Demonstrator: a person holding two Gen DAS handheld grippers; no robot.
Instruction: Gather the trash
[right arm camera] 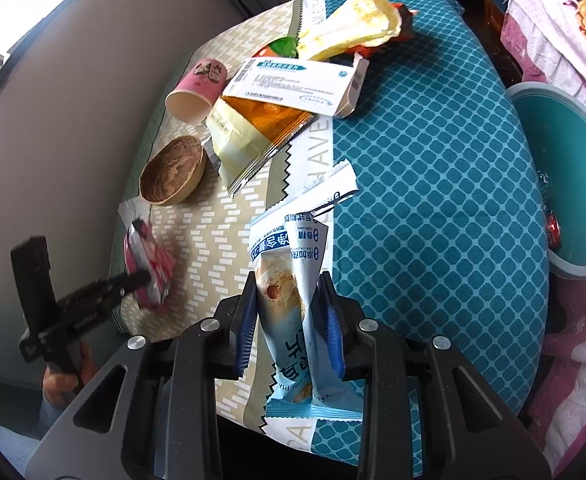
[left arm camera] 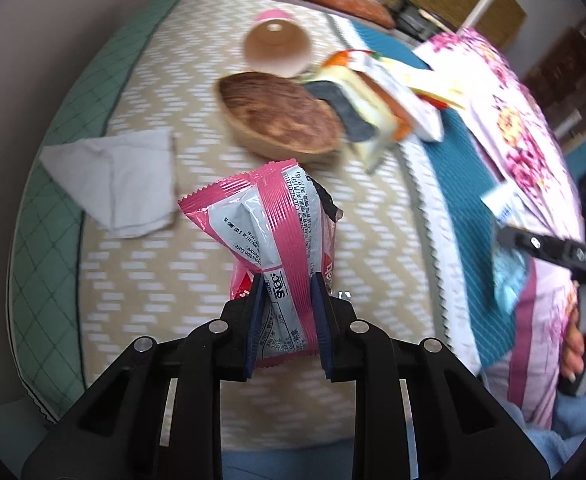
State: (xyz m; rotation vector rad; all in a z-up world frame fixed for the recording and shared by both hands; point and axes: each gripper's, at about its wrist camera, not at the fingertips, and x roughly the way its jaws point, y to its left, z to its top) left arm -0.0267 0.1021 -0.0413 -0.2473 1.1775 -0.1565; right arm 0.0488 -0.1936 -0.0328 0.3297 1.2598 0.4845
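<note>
My left gripper (left arm camera: pixel 287 286) is shut on a pink and silver snack wrapper (left arm camera: pixel 269 220) and holds it above the table. It also shows in the right wrist view (right arm camera: pixel 149 264), with the left gripper (right arm camera: pixel 143 280) on it. My right gripper (right arm camera: pixel 289 284) is shut on a light blue snack wrapper (right arm camera: pixel 289 264) held over the table; in the left wrist view the blue wrapper (left arm camera: pixel 507 272) hangs from the right gripper (left arm camera: pixel 505 232). A teal bin (right arm camera: pixel 561 152) stands to the right of the table.
On the table lie a wooden bowl (right arm camera: pixel 173 170), a pink paper cup (right arm camera: pixel 197 90) on its side, a white medicine box (right arm camera: pixel 293 86), yellow and orange wrappers (right arm camera: pixel 253 136), a yellow wrapper (right arm camera: pixel 353 24) and a grey napkin (left arm camera: pixel 113 180). Floral fabric (left arm camera: pixel 513 120) lies at the right.
</note>
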